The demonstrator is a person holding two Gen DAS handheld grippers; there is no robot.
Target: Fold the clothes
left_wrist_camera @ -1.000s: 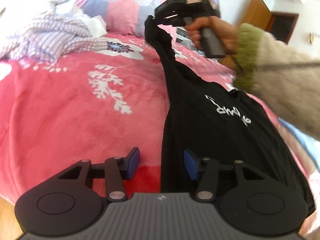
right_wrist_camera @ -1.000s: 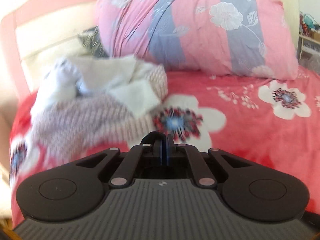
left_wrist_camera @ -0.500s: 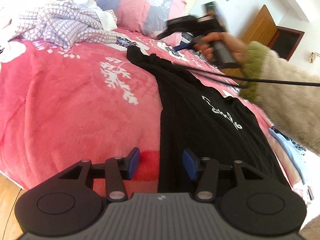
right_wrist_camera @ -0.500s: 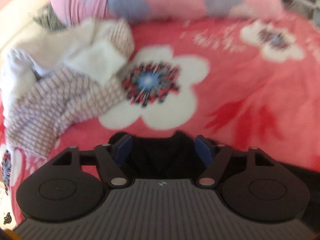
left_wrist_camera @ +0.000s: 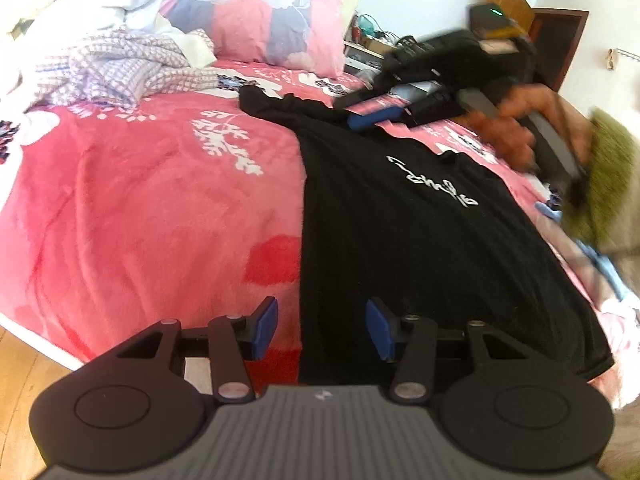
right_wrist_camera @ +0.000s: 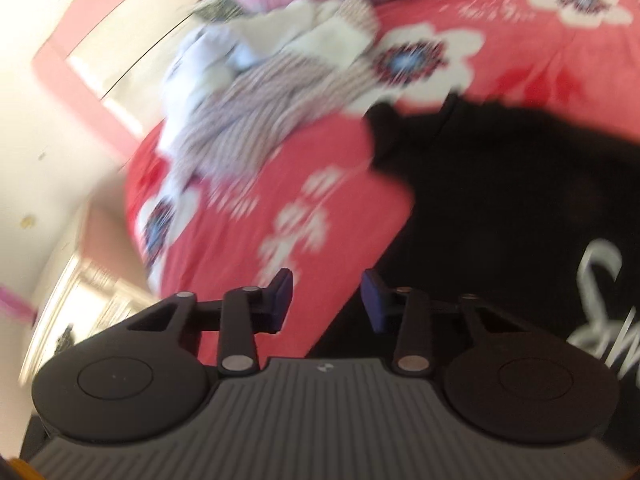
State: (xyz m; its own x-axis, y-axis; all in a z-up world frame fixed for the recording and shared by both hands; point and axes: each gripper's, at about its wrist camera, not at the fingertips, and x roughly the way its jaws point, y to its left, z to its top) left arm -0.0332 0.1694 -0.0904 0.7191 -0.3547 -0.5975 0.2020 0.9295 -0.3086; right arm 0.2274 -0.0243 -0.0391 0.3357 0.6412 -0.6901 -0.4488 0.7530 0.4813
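Observation:
A black T-shirt (left_wrist_camera: 404,216) with white script lies spread lengthwise on the red floral bed cover (left_wrist_camera: 140,200), one sleeve stretched toward the pillows. My left gripper (left_wrist_camera: 322,330) is open above the shirt's near hem edge, holding nothing. In the left wrist view my right gripper (left_wrist_camera: 376,114) hovers over the far end of the shirt, held in a hand with a green cuff; its jaws stand apart. In the blurred right wrist view that gripper (right_wrist_camera: 326,300) is open above the shirt's (right_wrist_camera: 500,208) left edge.
A heap of checked and white clothes (left_wrist_camera: 116,68) lies at the far left beside a pink and lilac pillow (left_wrist_camera: 276,12). Light blue and pink garments (left_wrist_camera: 600,264) lie at the right bed edge. Wooden floor (left_wrist_camera: 24,364) shows lower left.
The right gripper let go of the lifted black sleeve, which now lies flat on the bed. It opened and swung back over the shirt. My left gripper stayed open near the hem.

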